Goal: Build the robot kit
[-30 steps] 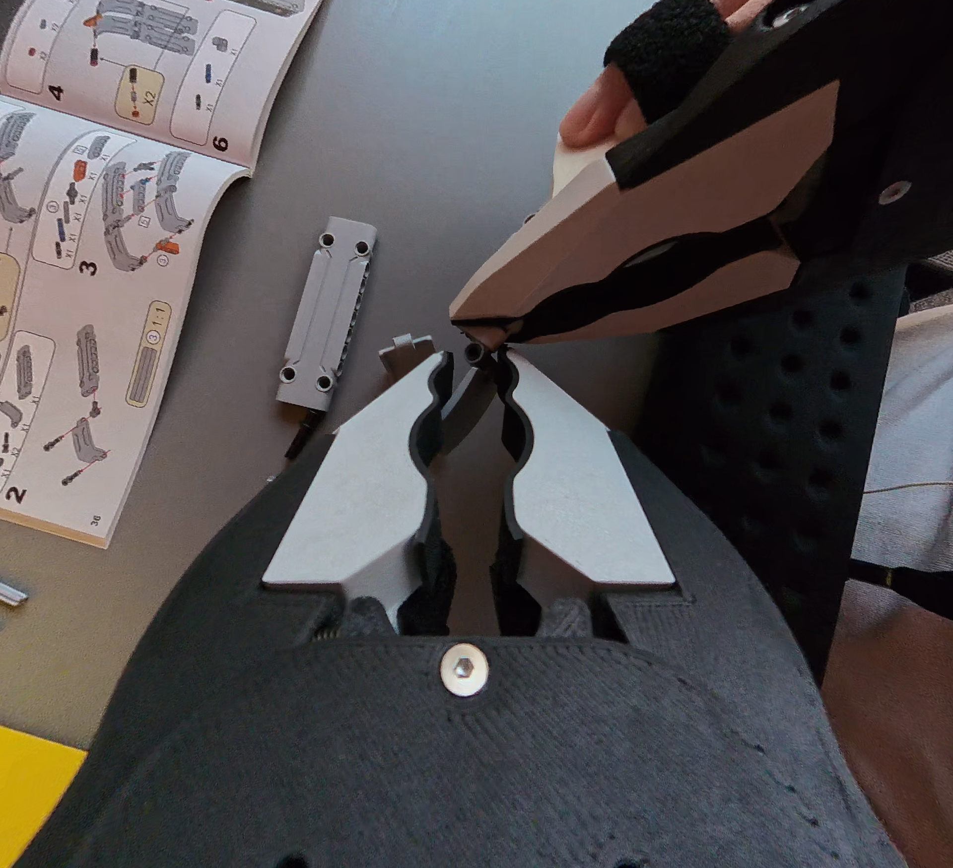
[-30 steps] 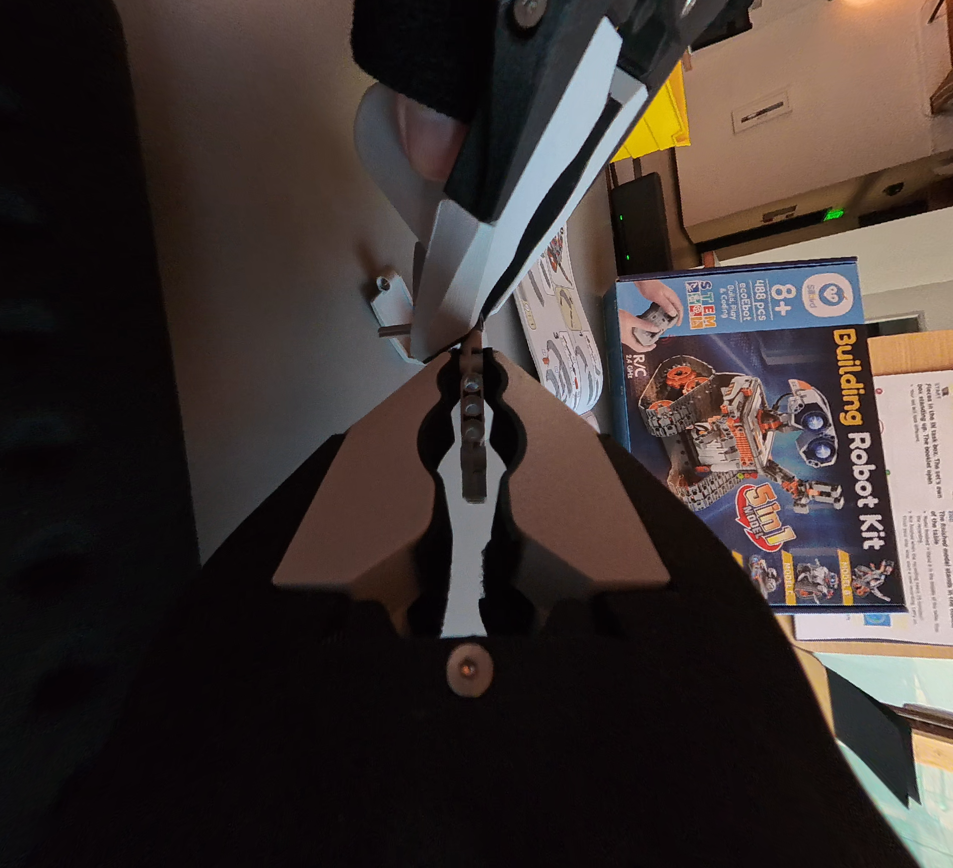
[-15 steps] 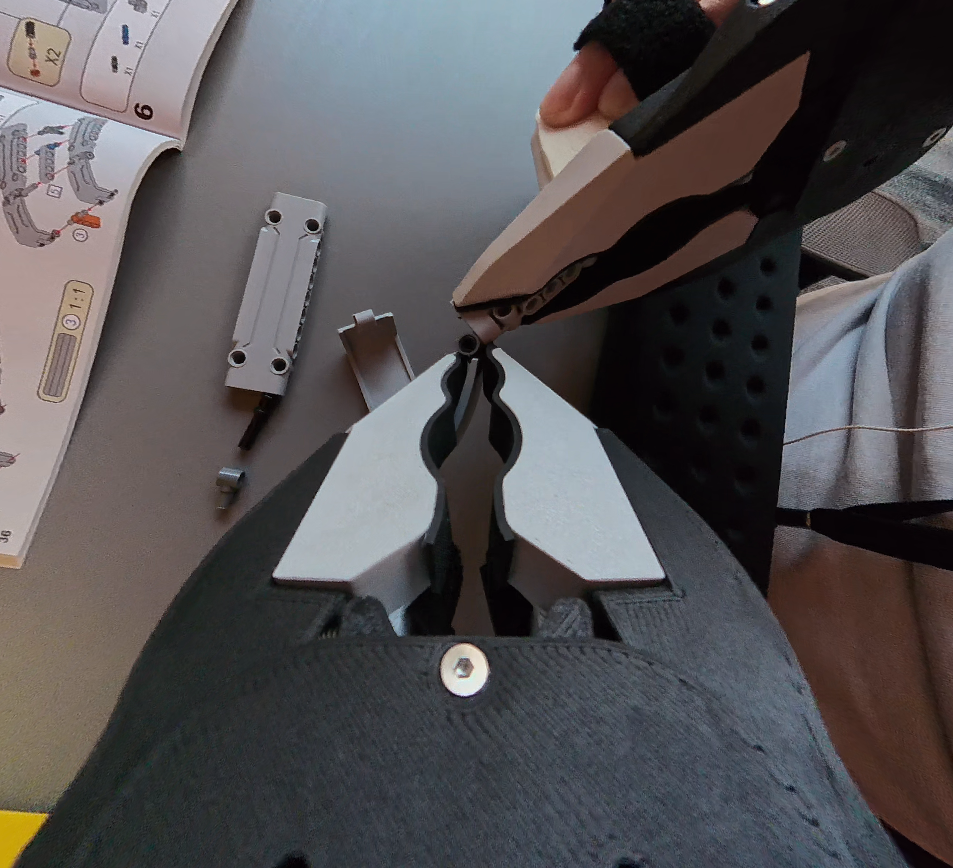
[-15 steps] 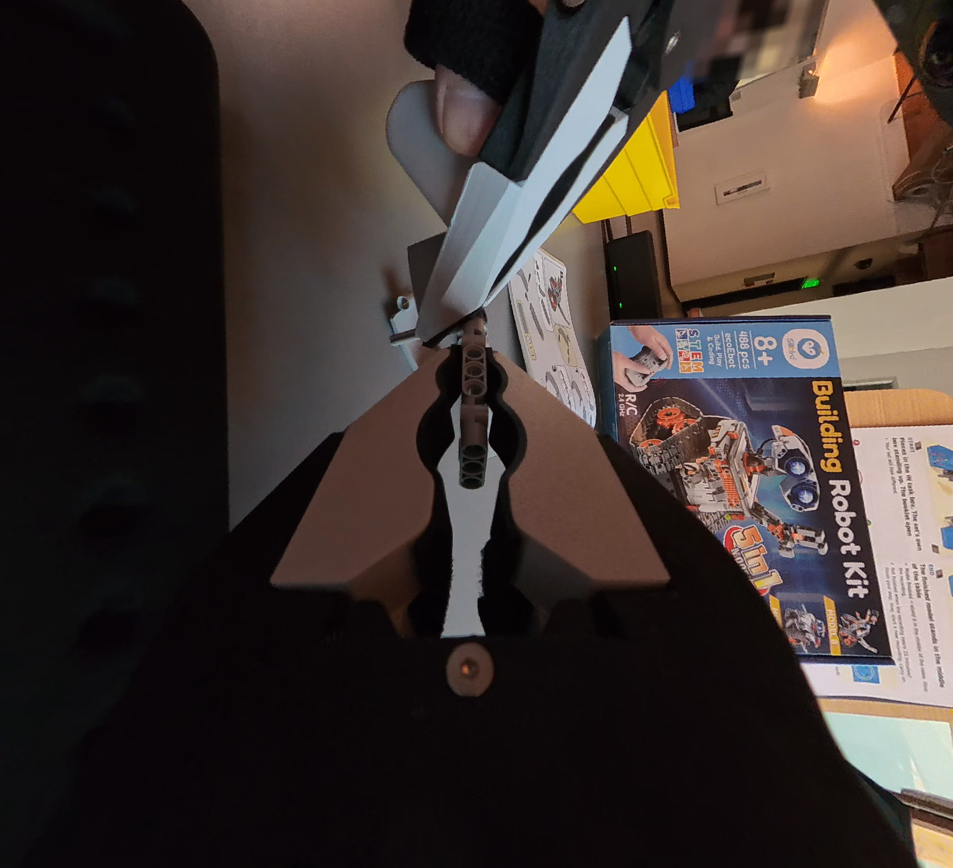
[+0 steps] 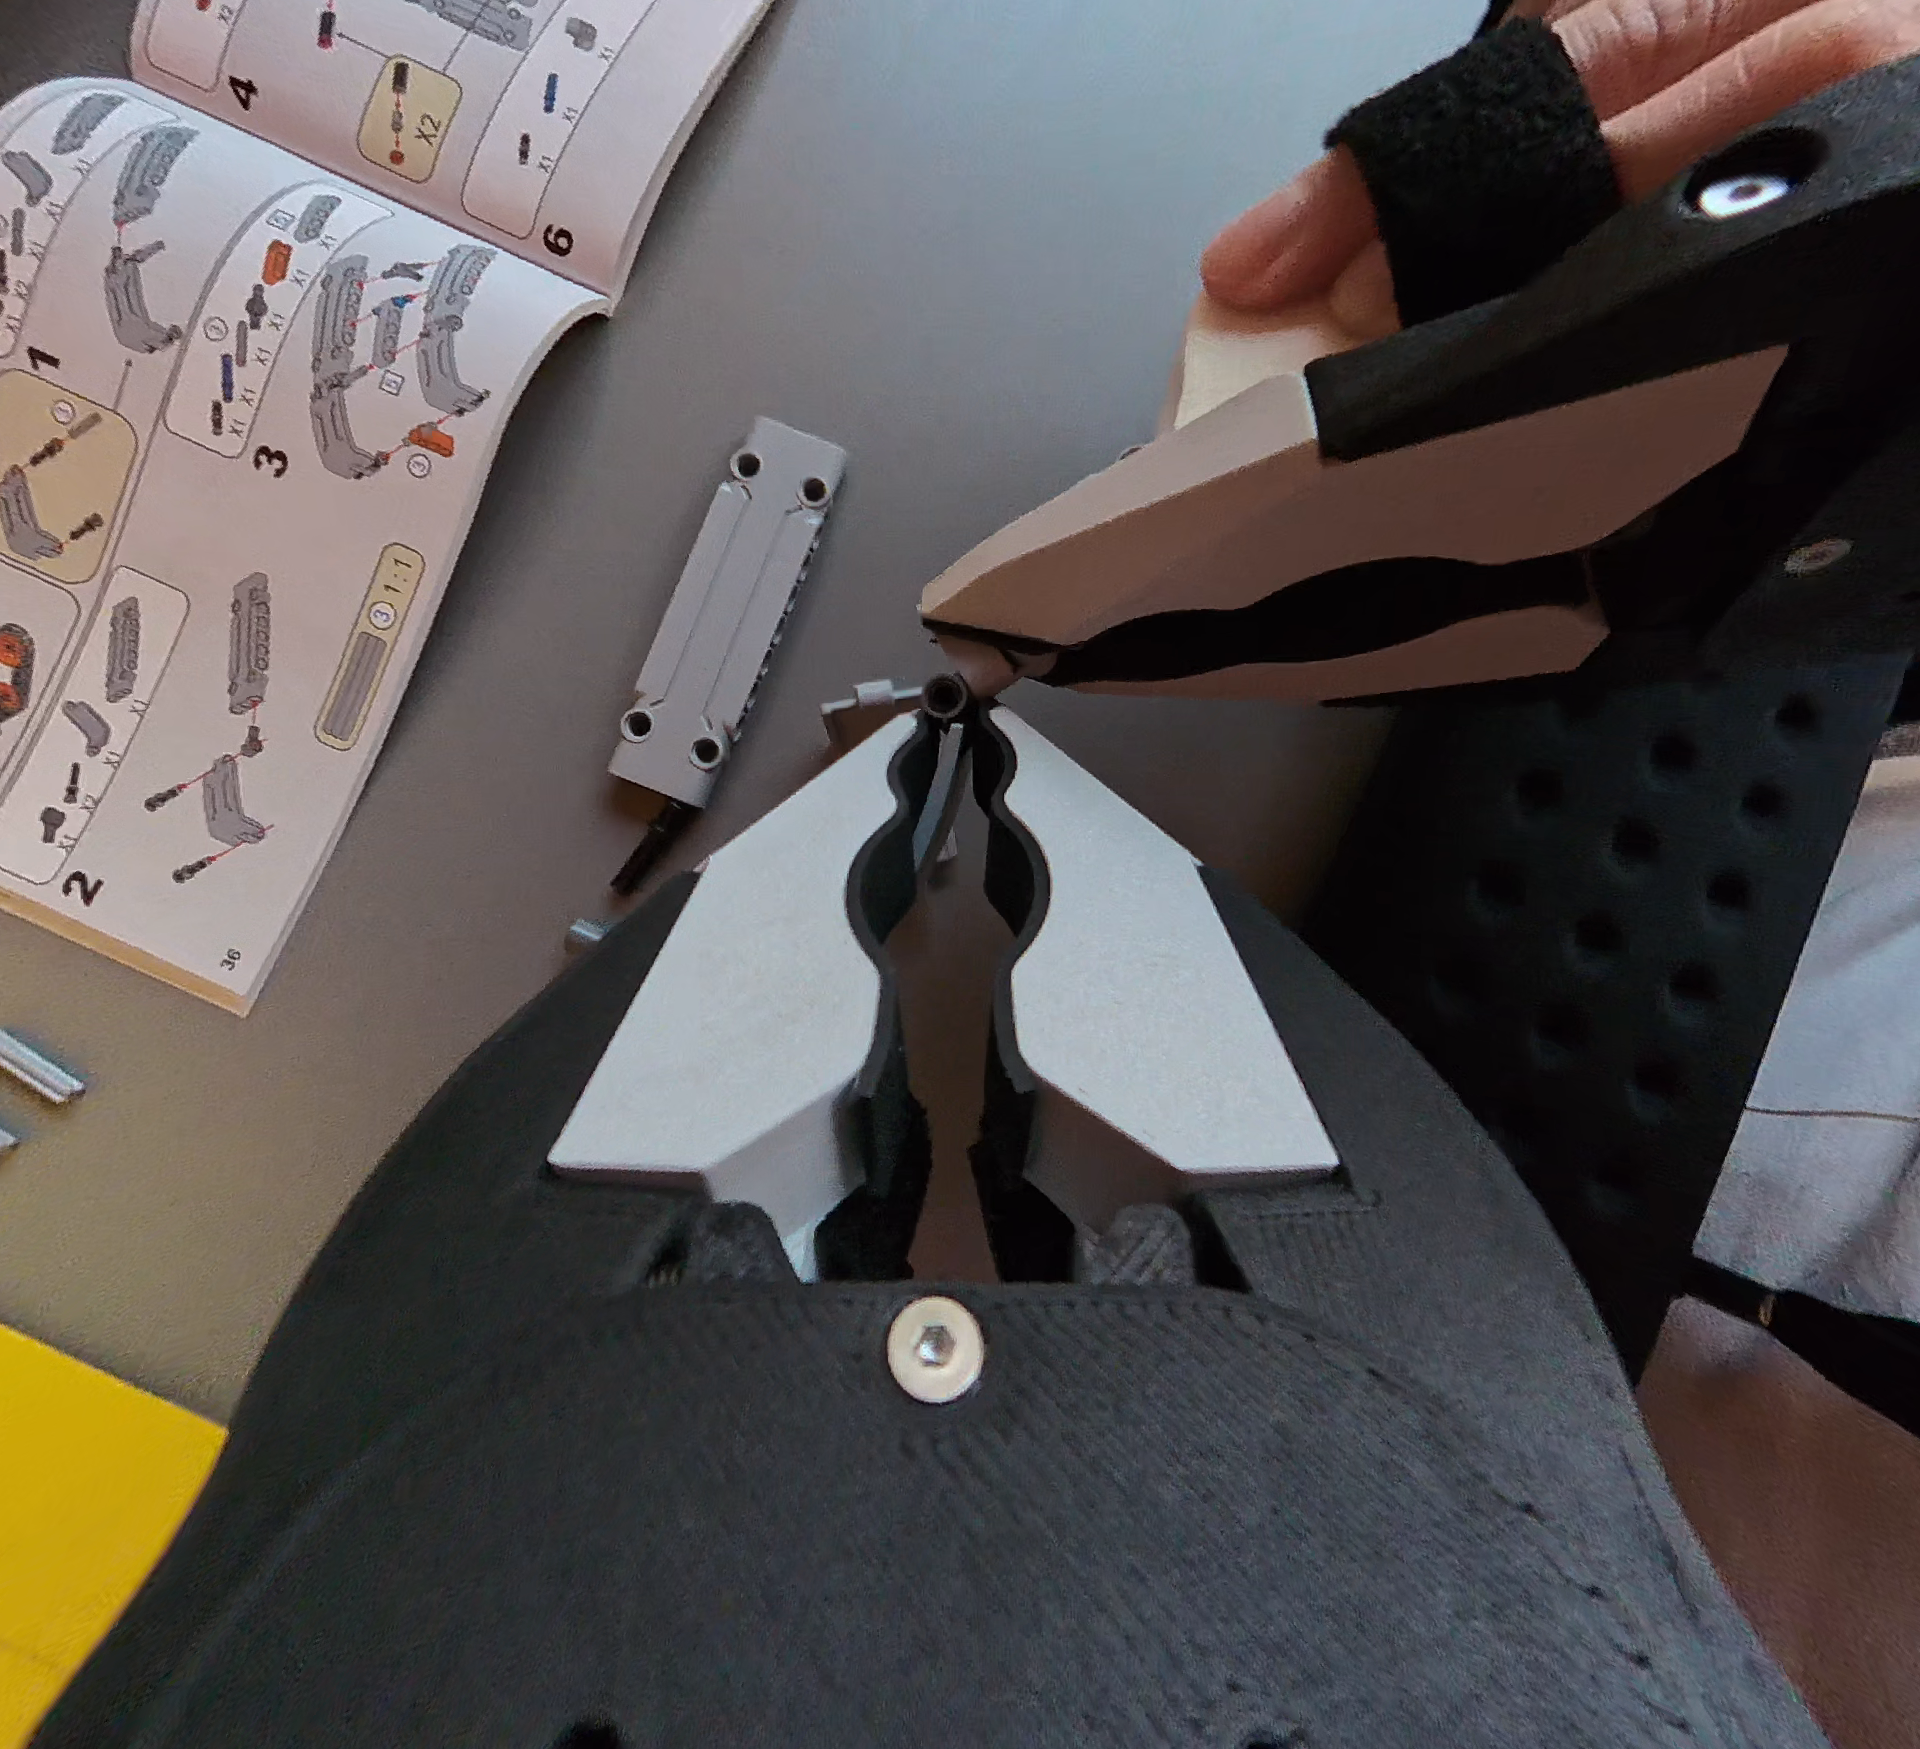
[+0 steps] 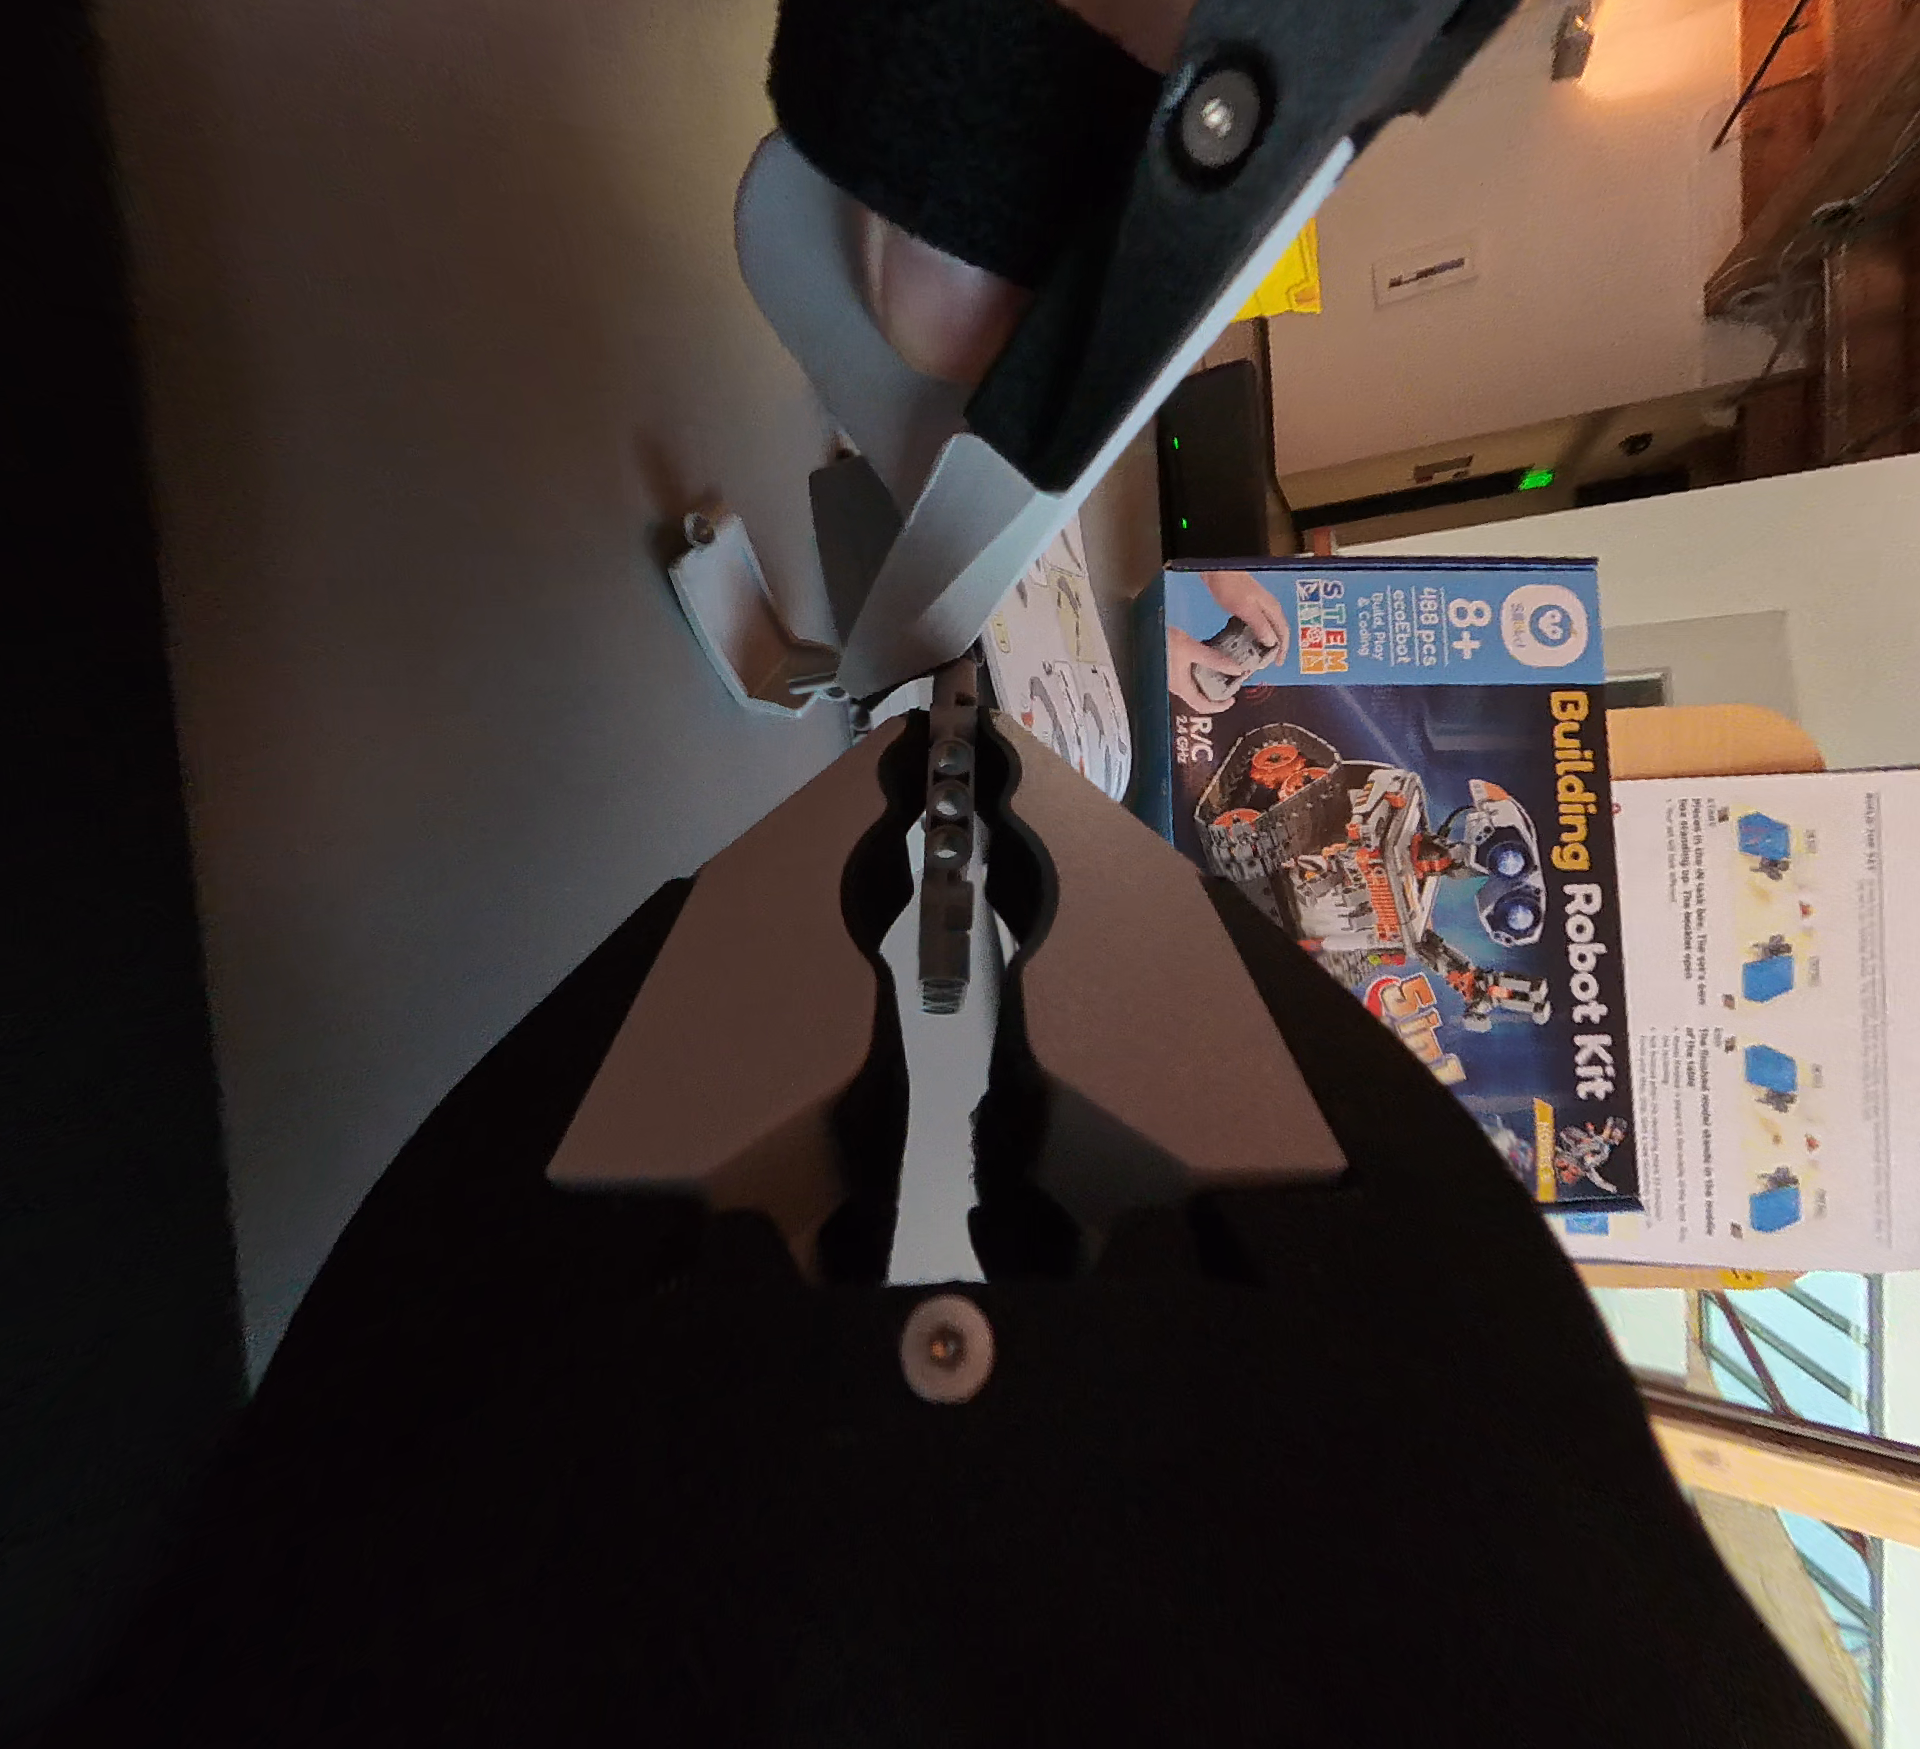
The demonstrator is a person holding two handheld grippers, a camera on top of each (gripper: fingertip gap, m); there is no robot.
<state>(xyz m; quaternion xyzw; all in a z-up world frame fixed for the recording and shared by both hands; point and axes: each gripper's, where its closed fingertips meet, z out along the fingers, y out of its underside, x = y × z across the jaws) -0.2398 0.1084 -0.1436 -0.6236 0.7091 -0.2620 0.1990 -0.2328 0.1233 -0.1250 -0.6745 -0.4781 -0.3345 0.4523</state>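
My left gripper [image 5: 948, 712] is shut on a small black pin [image 5: 945, 693], held at its very tips above the dark table [image 5: 1039, 141]. My right gripper [image 6: 951, 723] is shut on a dark grey beam with round holes [image 6: 951, 847], which lies along the gap between its fingers. The two grippers meet tip to tip. In the left wrist view the right gripper [image 5: 940, 627] comes in from the right, and the beam's end [image 5: 987, 665] touches the pin. In the right wrist view the left gripper [image 6: 868, 676] comes down from above. A person's hand holds each one.
An open instruction booklet [image 5: 312, 349] lies at the left. Beside it are a long grey panel [image 5: 727, 608] with a black pin [image 5: 649, 842] at its end and a small grey piece [image 5: 587, 930]. A yellow bin [image 5: 83, 1491] sits at the bottom left. A kit box [image 6: 1403, 868] stands behind. Only a small space, under 4 cm, lies between the two pairs of fingers.
Both grippers have stayed shut and tip to tip. The left view has swung back toward the booklet. The beam's end has pressed closer onto the pin.
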